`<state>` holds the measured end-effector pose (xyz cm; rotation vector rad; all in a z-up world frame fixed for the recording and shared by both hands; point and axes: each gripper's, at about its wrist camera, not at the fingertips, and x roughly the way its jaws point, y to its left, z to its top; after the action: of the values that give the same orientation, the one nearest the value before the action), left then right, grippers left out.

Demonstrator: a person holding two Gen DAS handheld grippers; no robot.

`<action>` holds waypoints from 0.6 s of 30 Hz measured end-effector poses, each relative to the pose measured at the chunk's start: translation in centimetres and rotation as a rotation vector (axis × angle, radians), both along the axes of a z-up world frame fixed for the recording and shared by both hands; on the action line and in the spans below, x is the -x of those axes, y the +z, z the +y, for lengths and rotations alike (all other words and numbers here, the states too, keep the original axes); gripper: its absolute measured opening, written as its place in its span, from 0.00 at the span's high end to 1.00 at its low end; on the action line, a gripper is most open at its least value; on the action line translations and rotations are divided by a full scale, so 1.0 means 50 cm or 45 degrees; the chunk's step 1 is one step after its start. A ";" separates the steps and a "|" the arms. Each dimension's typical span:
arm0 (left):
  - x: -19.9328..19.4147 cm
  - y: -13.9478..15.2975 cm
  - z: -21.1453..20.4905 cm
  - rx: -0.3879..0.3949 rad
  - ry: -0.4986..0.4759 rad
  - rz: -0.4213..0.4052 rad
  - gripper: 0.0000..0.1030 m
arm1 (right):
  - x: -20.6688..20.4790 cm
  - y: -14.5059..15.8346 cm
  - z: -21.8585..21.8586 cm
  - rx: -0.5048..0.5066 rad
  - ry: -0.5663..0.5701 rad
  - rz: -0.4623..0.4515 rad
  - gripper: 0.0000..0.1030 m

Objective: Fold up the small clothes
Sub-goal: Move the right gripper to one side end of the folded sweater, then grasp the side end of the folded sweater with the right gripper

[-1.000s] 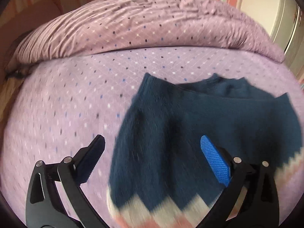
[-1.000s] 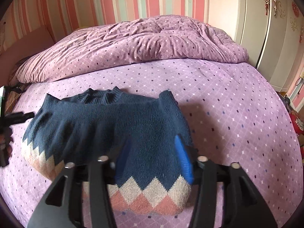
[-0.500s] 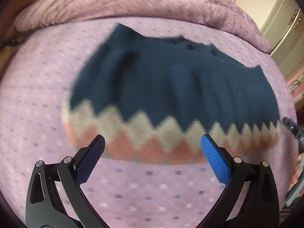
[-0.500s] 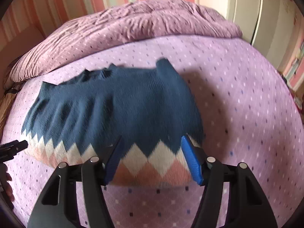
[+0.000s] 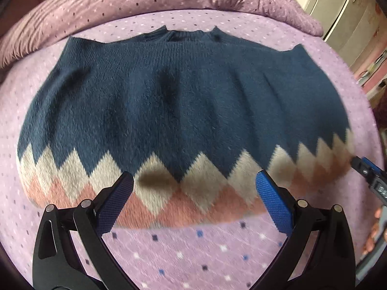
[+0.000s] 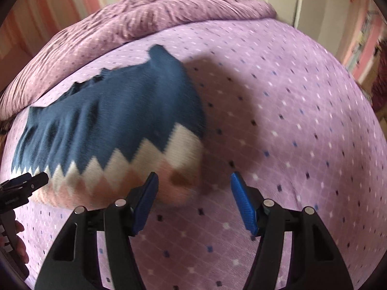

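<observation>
My left gripper (image 5: 193, 198), jaws spread and empty, sees the whole navy knitted sweater (image 5: 183, 101) with its zigzag hem, while my likewise empty, spread right gripper (image 6: 193, 203) catches only its right end on the purple dotted bedspread (image 6: 290, 120).

A small knitted sweater (image 5: 183, 101) lies spread flat on the lilac bed sheet (image 5: 198, 249), neckline toward the rumpled duvet and hem toward the cameras. Its body is dark teal-blue. A band of cream diamonds runs in a zigzag across the lower part, with salmon-pink below down to the hem. The ribbed collar sits at the far edge; the fabric shows shallow lengthwise ripples.
</observation>
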<state>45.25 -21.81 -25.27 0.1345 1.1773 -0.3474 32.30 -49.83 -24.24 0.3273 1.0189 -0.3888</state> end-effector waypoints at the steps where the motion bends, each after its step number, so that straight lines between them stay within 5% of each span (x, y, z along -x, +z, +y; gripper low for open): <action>1: -0.003 -0.004 -0.001 -0.004 0.003 0.003 0.03 | 0.006 -0.011 -0.009 -0.033 -0.032 0.005 0.39; 9: -0.019 -0.037 -0.011 -0.059 0.016 0.013 0.03 | 0.013 -0.065 -0.008 -0.262 -0.051 -0.067 0.39; 14: -0.028 -0.045 -0.011 -0.064 0.029 0.024 0.03 | -0.001 -0.111 -0.027 -0.424 -0.145 -0.102 0.19; 18: -0.032 -0.046 -0.009 -0.061 0.028 0.024 0.03 | -0.010 -0.122 -0.024 -0.471 -0.188 -0.154 0.16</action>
<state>46.84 -22.28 -27.56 0.1602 1.2055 -0.3022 32.80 -51.05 -30.35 0.7530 0.9479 -0.3072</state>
